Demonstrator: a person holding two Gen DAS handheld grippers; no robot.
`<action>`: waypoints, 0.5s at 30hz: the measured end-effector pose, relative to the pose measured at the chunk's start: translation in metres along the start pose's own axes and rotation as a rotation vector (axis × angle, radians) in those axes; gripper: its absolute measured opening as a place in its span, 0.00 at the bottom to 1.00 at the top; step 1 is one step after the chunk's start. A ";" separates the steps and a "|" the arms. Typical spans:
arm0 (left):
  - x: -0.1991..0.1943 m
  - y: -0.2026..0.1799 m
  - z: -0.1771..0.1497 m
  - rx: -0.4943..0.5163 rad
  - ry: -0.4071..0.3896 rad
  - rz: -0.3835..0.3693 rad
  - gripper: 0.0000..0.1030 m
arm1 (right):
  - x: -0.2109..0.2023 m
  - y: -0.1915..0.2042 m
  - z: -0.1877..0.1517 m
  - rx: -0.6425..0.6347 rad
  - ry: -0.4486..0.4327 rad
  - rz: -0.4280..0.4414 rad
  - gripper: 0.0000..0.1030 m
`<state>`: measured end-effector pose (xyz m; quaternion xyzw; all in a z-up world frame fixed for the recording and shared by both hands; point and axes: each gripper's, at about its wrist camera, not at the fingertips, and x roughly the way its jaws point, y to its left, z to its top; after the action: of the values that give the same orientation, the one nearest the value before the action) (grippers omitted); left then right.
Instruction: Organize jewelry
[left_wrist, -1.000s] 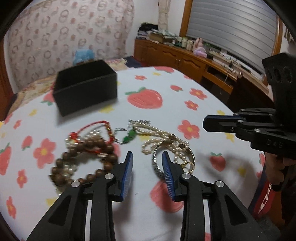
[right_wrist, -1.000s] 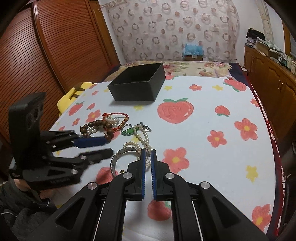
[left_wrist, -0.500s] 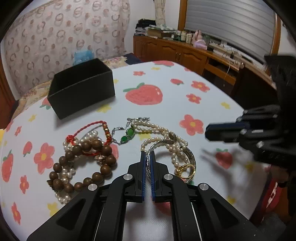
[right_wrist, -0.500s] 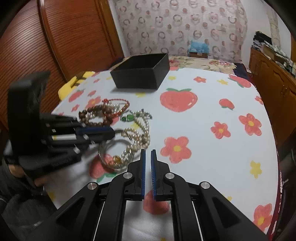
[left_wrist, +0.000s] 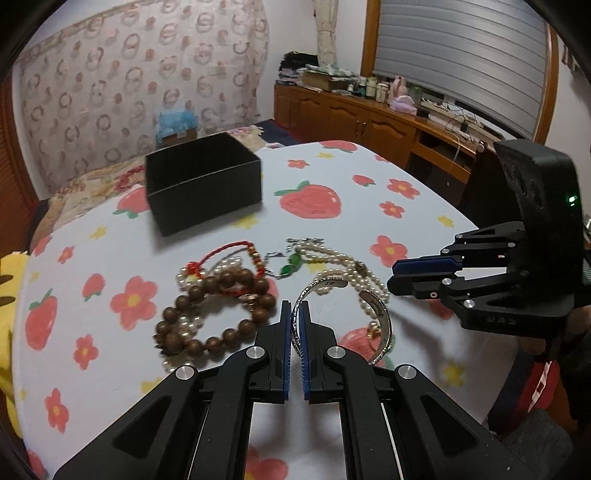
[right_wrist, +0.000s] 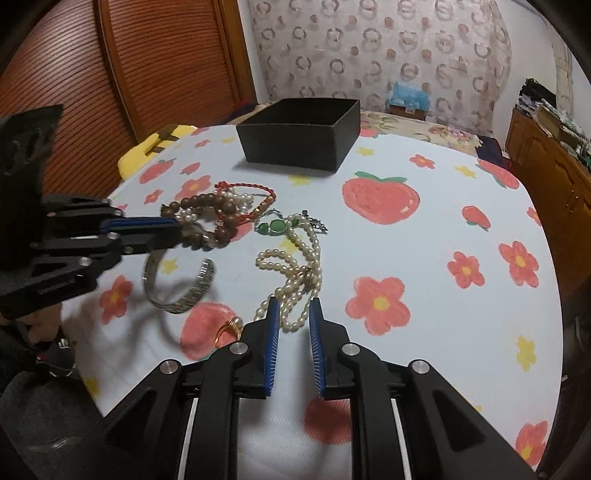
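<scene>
My left gripper (left_wrist: 294, 314) is shut on a silver cuff bangle (left_wrist: 376, 314) and holds it above the cloth; the bangle (right_wrist: 177, 280) hangs from it in the right wrist view. My right gripper (right_wrist: 291, 314) is open around the near end of a pearl necklace (right_wrist: 295, 266). A gold ring (right_wrist: 231, 326) lies just left of it. A brown bead bracelet (left_wrist: 218, 314), a red cord bracelet (left_wrist: 229, 254) and a green pendant (left_wrist: 293, 264) lie in a heap. An open black box (left_wrist: 203, 181) stands at the back.
The table wears a white cloth (left_wrist: 332, 177) with strawberries and flowers. Its rounded edge falls away on the right. A wooden sideboard (left_wrist: 369, 122) stands beyond. A yellow cushion (right_wrist: 147, 155) and a wooden shutter door (right_wrist: 129, 92) are on the left.
My left gripper closed on the silver bangle and lifted it off the cloth. My right gripper moved to the pearl necklace and opened.
</scene>
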<state>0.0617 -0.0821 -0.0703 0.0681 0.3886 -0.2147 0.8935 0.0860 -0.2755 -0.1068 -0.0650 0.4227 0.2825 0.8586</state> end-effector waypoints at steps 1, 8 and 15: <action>0.000 0.001 0.000 -0.004 -0.001 0.002 0.03 | 0.004 0.001 0.002 -0.012 0.005 -0.030 0.18; -0.001 0.008 -0.004 -0.025 -0.008 0.009 0.03 | 0.021 0.003 0.007 -0.066 0.040 -0.142 0.17; 0.002 0.012 -0.003 -0.043 -0.015 0.013 0.03 | 0.024 0.000 0.013 -0.089 0.056 -0.132 0.04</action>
<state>0.0663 -0.0706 -0.0738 0.0497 0.3861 -0.2011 0.8989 0.1071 -0.2607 -0.1170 -0.1387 0.4284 0.2417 0.8595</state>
